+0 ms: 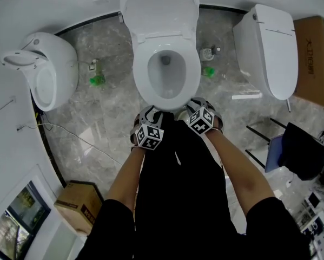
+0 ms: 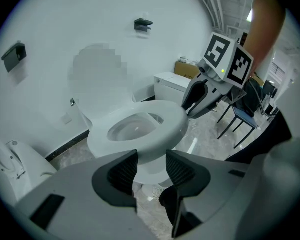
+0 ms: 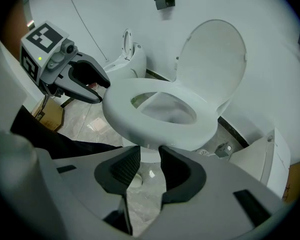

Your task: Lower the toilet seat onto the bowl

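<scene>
**A:** Toilet seat (image 1: 167, 100) is lying flat on the bowl (image 1: 166, 73) already, with only the lid (image 1: 160, 10) standing up behind?

**B:** Seems so. Both tools are hovering just off the front rim, probably because a seat is eased down from there.

**A:** Gripping anything?

**B:** No. The left gripper (image 2: 151, 159) is holding its fingers (image 2: 120, 174) slightly apart with nothing between them, and the right gripper (image 3: 148, 158) is doing likewise.

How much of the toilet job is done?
Nearly all, it seems. The seat lies flat on the bowl; the lid stands up. In hand: nothing, the left tongs and right tongs are open and empty at the front. Left: probably nothing.
</scene>
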